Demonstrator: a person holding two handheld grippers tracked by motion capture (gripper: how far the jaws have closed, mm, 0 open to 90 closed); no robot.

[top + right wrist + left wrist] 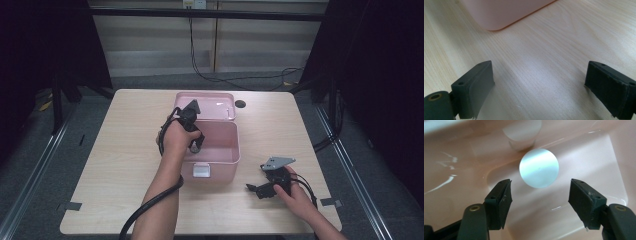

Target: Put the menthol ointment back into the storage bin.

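Observation:
A pink plastic box stands open at the middle of the table, its lid laid back behind it. My left gripper reaches down into the box from its left rim. In the left gripper view it is open, just short of a white cylinder on the box floor, seen end-on with its round face towards me. My right gripper rests low over the table to the right of the box and points left. Its jaws stand open with bare wood between them, and the box corner lies ahead.
The box has a white latch on its front wall. A dark round hole sits in the tabletop behind the lid. Cables trail from both grippers towards the near edge. Bare wooden table lies left of the box.

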